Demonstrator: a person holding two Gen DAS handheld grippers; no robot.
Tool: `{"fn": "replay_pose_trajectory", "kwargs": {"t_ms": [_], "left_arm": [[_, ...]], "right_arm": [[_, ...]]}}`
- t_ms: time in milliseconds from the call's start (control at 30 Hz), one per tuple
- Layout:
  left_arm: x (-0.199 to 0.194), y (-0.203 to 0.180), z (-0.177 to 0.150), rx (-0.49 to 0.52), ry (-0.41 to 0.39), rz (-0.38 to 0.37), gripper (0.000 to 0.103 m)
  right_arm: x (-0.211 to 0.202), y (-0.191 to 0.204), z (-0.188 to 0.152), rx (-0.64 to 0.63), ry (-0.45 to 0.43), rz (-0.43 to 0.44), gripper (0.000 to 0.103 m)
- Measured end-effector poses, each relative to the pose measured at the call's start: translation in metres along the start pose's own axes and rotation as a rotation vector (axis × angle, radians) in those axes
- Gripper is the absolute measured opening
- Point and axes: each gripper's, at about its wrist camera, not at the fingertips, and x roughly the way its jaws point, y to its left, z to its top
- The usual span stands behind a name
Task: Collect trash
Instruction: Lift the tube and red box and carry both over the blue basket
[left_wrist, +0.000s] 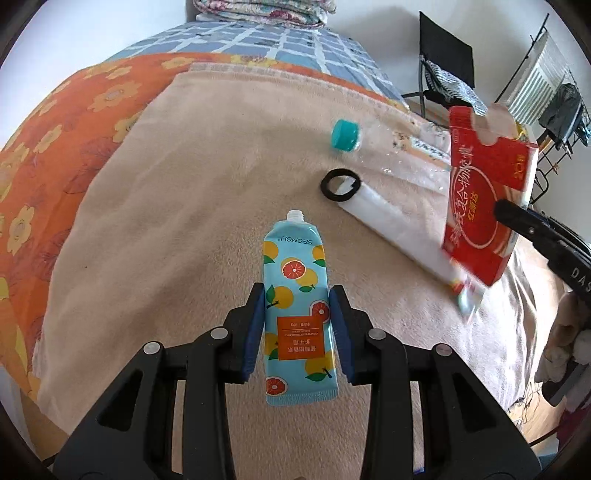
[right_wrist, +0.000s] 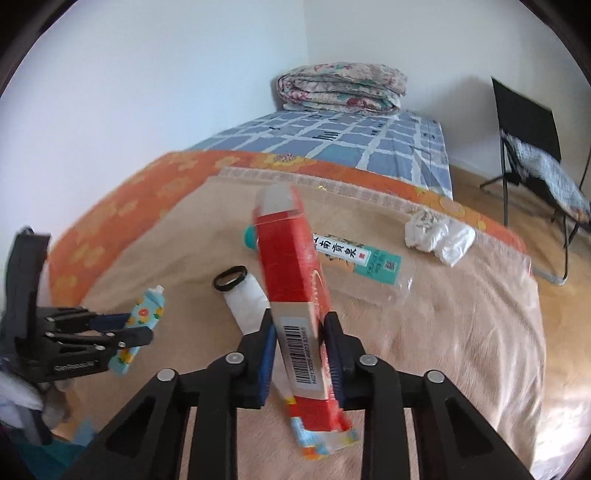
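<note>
My left gripper (left_wrist: 297, 299) is shut on a light-blue fruit-print tube (left_wrist: 295, 295) with no cap, held above the beige blanket (left_wrist: 166, 221). My right gripper (right_wrist: 299, 321) is shut on a red cardboard box (right_wrist: 295, 288), lifted over the bed; the box also shows in the left wrist view (left_wrist: 484, 206). On the blanket lie a clear plastic bottle (right_wrist: 365, 262) with a teal cap (left_wrist: 344, 134), a white tube with a black ring (right_wrist: 243, 295), and crumpled white tissue (right_wrist: 437, 236). In the right wrist view the left gripper (right_wrist: 140, 328) with the tube (right_wrist: 142, 317) sits at the left.
The bed has an orange flowered cover (left_wrist: 55, 147) and a blue checked sheet (right_wrist: 332, 140), with a folded quilt (right_wrist: 341, 86) at the far end by the wall. A black folding chair (right_wrist: 528, 147) stands on the wood floor at the right. A drying rack (left_wrist: 546, 92) stands beyond it.
</note>
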Motion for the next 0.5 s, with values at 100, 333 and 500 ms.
{"fn": "replay_pose_trajectory", "kwargs": {"t_ms": [100,333,500], "left_arm": [[-0.011,-0.003,-0.004,0.018,-0.017,-0.004,0.035],[-0.040,-0.007,-0.016,0.031,-0.043,-0.035,0.035],[-0.061,-0.009,-0.034,0.054,-0.052,-0.051,0.035]], "right_arm": [[-0.016,0.000,-0.005,0.002,-0.014,0.004,0.019],[-0.059,0.006,-0.014,0.020,-0.045,0.019,0.019],[-0.091,0.025,-0.033,-0.010,-0.052,0.057,0.019]]}}
